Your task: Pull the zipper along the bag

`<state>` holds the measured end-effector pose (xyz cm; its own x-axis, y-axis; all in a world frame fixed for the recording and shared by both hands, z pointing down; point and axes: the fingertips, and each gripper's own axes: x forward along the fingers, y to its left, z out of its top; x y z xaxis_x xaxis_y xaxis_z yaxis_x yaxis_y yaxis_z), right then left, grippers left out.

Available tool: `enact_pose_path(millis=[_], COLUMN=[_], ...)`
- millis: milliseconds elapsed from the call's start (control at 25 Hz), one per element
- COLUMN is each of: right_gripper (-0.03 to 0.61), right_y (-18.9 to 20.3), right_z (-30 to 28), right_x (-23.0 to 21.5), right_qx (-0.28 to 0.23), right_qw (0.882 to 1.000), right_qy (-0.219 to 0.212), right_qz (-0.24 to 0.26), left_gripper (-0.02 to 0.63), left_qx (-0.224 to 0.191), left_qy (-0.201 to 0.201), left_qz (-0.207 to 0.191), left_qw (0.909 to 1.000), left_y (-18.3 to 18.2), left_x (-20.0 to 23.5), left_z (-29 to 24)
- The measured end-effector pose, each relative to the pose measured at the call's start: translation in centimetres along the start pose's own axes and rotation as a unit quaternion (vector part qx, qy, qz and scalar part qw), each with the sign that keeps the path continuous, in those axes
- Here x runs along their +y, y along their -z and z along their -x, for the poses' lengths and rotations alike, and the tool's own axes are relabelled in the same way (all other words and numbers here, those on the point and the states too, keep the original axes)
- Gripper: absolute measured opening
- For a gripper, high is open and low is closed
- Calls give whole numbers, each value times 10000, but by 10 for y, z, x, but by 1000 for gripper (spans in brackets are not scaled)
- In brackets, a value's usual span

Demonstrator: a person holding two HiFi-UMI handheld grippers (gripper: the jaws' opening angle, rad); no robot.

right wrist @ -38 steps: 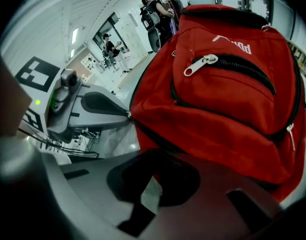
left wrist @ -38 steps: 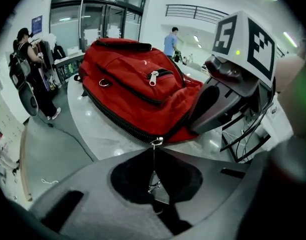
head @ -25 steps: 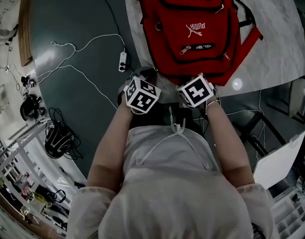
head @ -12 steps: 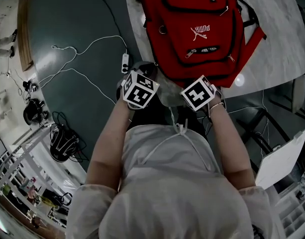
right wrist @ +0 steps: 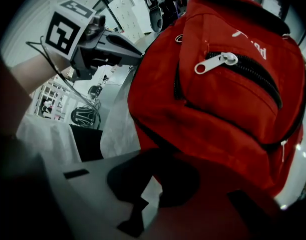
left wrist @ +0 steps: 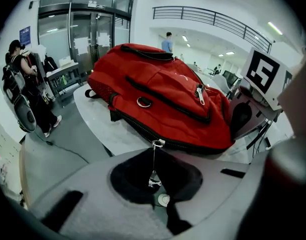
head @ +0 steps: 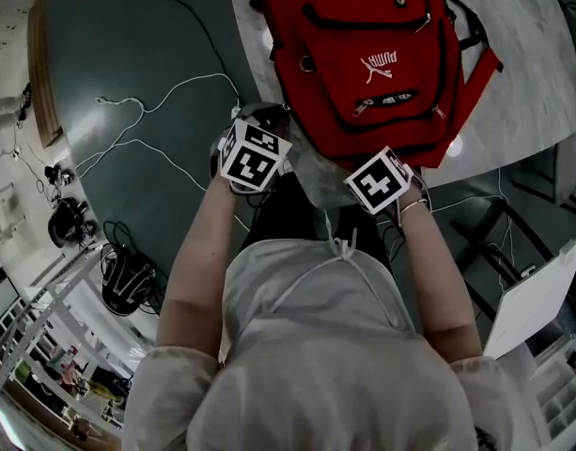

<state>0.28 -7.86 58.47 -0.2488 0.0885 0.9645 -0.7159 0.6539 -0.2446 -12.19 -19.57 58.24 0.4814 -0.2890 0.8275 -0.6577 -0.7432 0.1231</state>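
1. Dark floor (head: 137, 45) fills the left of the head view, with white cables (head: 156, 97) trailing across it.
2. A pale table (head: 532, 83) takes up the far right, and its curved near edge faces the person (head: 316, 346).
3. The red backpack (head: 363, 54) lies flat on the table, front panel up. Its bottom end is nearest the person and reaches the table's near edge.
4. The left gripper (head: 261, 130) is at the near-left corner of the backpack, over the table edge. In its own view the jaws are pressed together on the end of the zipper pull (left wrist: 153, 164).
5. The right gripper (head: 381, 172) is at the near-right part of the bag's bottom edge, well apart from the left one. In its own view the jaws are drawn in on the bag's near edge, with red fabric running in between them. A thin sliver of pale table still shows through beside the fabric.
6. The zipper pull is a thin metal strip, taut from the jaws up to the slider (left wrist: 158, 143).
7. The slider sits on the main zipper track (left wrist: 138, 126) along the bag's lower side seam, at the near end.
8. The silver tab (right wrist: 215, 63) of the front pocket zipper lies loose on the panel, with neither gripper touching it.
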Motion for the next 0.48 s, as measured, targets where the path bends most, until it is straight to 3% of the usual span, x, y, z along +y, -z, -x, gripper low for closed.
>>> enact_pose_path(millis=[480], right_gripper=[28], right_y=[0], right_z=[1], right_x=[0], right_qx=[128], right_qw=[9997], right_qy=[182], right_qz=[-101], left_gripper=[20], left_qx=[-101], left_qy=[-50], left_qz=[-25], left_qw=[9999], left_y=[-18], left_x=[33], left_z=[-3])
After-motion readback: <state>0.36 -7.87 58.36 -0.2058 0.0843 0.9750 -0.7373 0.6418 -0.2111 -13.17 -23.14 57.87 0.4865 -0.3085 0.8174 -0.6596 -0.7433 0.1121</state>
